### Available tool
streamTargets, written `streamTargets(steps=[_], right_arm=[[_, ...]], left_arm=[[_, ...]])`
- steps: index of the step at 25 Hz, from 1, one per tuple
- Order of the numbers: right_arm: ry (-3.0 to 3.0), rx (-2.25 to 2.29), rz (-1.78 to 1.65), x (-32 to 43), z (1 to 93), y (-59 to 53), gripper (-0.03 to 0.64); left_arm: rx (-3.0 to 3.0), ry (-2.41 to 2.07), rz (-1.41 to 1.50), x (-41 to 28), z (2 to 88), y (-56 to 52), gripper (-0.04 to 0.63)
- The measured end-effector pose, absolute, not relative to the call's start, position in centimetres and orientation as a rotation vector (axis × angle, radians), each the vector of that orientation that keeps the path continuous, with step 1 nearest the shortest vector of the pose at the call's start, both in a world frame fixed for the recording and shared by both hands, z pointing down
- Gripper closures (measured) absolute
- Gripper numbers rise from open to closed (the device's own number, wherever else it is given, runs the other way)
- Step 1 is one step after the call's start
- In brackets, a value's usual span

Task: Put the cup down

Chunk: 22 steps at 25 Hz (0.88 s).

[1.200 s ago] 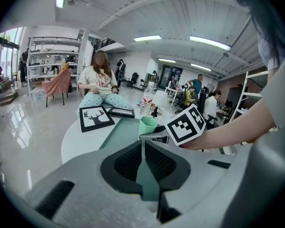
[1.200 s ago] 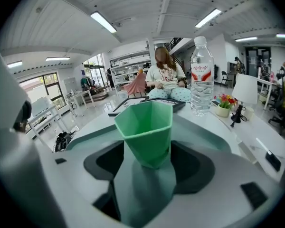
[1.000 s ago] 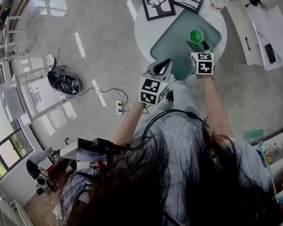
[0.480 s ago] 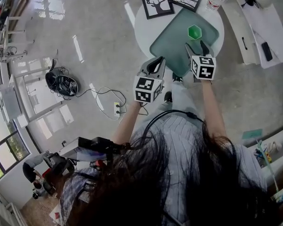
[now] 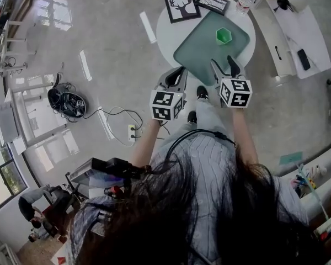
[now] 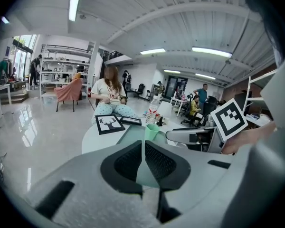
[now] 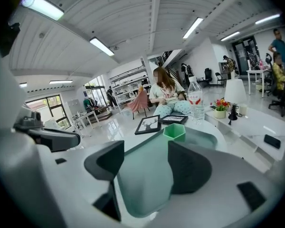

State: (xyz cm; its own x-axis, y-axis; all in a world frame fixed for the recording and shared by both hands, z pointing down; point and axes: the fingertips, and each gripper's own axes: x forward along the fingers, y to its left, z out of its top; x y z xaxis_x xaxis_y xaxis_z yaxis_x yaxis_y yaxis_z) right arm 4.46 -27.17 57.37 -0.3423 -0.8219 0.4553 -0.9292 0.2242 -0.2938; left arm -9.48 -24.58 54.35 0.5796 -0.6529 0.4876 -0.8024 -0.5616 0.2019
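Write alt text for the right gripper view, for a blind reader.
The right gripper is open and empty, its jaws framing a grey-green tray on a round white table. A green hexagonal cup stands upright on the tray beyond them, with a framed deer picture behind.

Round white table carries green tray – deer picture, second frame, water bottle along far edge.

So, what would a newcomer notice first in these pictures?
Probably the bright green cup, standing alone on the grey-green tray on the round white table. Then, at the table's near edge, the right gripper with jaws apart and empty, and the left gripper with jaws together. A framed deer picture lies at the table's far side.
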Motion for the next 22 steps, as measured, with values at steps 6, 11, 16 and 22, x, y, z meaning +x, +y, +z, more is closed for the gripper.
streamTargets(steps=[6,11,16,22], right_arm=[[-2.359,1.628,0.721,1.7,54.3,-24.3,0.316],[-2.415,1.642,0.677,-0.7,51.4,-21.3,0.318],[-2.451,1.633,0.666,-3.2,49.3,-17.7,0.322],[-2.465,1.575,0.676,-6.0,49.6,-15.2,0.327]], left_arm=[[2.448,-1.158,0.473,-9.8,52.8,-22.2,0.566],[2.493,-1.172,0.429,-11.0,50.4,-19.7,0.566],[2.504,-1.177,0.396,-12.6,49.3,-16.5,0.566],[2.474,-1.186,0.375,-14.3,50.1,-14.0,0.566]])
